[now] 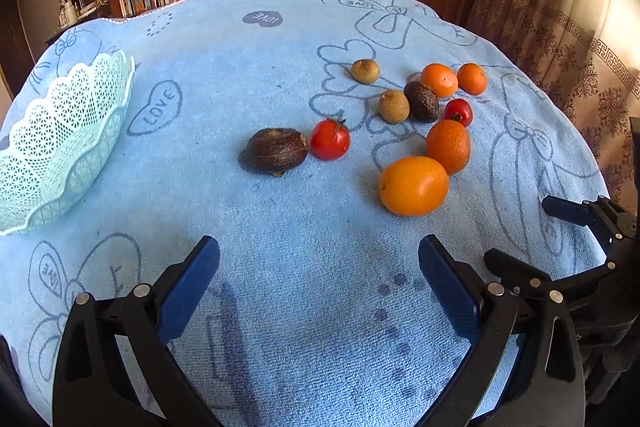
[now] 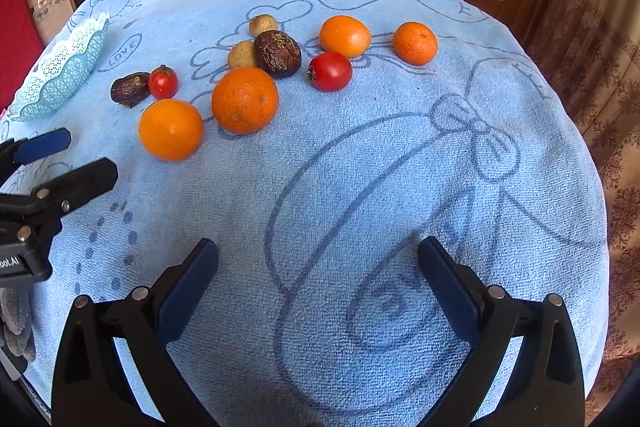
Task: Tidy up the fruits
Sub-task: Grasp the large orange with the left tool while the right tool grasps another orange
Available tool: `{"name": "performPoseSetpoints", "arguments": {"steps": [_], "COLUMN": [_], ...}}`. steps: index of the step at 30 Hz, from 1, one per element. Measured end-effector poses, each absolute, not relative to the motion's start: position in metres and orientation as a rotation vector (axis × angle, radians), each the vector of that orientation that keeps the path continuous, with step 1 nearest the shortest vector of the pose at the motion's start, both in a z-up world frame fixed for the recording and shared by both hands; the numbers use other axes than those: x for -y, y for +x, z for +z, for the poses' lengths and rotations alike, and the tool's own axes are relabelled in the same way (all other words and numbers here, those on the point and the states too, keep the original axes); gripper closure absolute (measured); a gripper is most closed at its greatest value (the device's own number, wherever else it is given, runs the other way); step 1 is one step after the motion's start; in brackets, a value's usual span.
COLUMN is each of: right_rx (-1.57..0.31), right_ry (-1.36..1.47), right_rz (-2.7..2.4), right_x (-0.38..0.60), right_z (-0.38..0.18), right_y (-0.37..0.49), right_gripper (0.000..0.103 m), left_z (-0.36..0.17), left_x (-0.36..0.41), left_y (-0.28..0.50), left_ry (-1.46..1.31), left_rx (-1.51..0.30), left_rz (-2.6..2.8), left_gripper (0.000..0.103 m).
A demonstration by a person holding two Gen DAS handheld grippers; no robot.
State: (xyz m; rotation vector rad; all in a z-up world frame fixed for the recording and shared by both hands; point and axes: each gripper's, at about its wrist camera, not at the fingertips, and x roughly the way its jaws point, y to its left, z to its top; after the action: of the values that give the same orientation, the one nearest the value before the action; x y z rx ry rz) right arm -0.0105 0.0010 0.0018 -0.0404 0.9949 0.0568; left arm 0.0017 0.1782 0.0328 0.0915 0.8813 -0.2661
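1. Left gripper [image 1: 319, 267] low over the blue towel [image 1: 280, 307] on the tabletop, fingers spread, holding nothing.
2. Right gripper [image 2: 318, 267] same: fingers spread, holding nothing.
3. Fruits loose on towel: oranges [image 1: 413, 185], tomatoes [image 1: 329, 139], dark brown fruit [image 1: 276, 150], small tan fruits [image 1: 393, 106].
4. Mint basket [image 1: 60, 143] at towel's left edge, well apart from the fruits.

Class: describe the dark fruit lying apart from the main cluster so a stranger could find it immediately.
Start at the pale green basket on the blue towel. Toward the fruit pile, the first item is the dark brown wrinkled fruit, touching a red tomato; its twin sits among the oranges.
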Motion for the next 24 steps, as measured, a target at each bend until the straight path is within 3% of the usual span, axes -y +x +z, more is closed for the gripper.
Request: {"name": "performPoseSetpoints", "arguments": {"steps": [5,16,24], "right_rx": [-0.993,-0.992,-0.991], "right_ry": [-0.043,-0.041,-0.042], "right_rz": [0.060,0.061,0.059], "right_x": [0.000,0.000,0.001], "right_z": [0.002,0.003,0.003], "right_y": [-0.011,-0.011,-0.011], "right_gripper": [0.005,0.005,0.005], "left_z": [0.040,0.015,0.020], "left_x": [-0.154,-0.129,-0.129], "left_y": [0.015,0.031,0.021], "left_ry": [0.132,0.159,0.150], "left_rx": [-0.872,-0.929,-0.880], "left_rz": [-0.323,-0.371,-0.429], "left_gripper": [0.004,0.031,0.058]}}
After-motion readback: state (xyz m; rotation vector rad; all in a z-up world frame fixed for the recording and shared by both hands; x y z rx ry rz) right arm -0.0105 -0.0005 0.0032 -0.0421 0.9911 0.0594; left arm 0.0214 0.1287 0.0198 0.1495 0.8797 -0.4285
